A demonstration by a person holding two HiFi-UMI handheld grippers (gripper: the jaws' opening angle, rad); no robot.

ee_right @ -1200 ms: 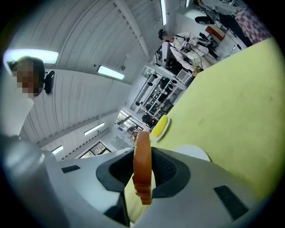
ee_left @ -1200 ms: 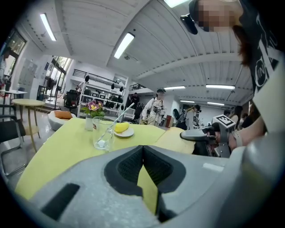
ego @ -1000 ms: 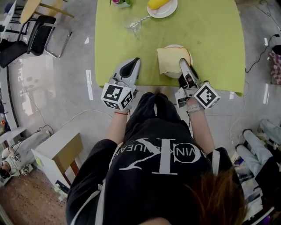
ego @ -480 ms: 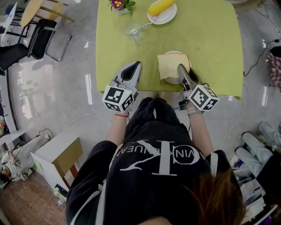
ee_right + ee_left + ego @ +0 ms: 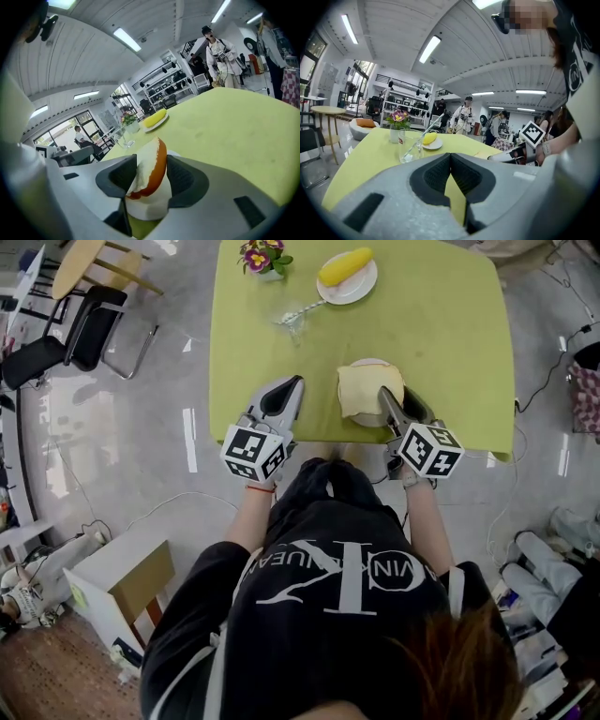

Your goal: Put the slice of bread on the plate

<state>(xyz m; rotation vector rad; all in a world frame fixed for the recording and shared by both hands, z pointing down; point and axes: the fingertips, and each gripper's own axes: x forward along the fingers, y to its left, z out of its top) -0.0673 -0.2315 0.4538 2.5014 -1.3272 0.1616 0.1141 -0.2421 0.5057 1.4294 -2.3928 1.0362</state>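
- Jaws of the right gripper are opening. The near edge of the slice of bread stands between them, leaning toward the left pad, with a gap showing at the right pad, so the grip looks let go rather than pressing.
- A second ago this gripper carried the slice hanging off the plate's near-left side. The slice now sits squarely over the plate, hiding all but its far rim and a sliver on the right.
- I judge the placing all but done; only drawing the gripper clear without dragging the bread remains.
- From above, the slice's broad face points up. Its near edge looks slightly lifted between the pads, crust to the right.
- Its outline is close to square, so no long axis can be picked out with confidence.
- Left gripper rests at the table's near edge, well left of the plate, pads closed together on nothing.
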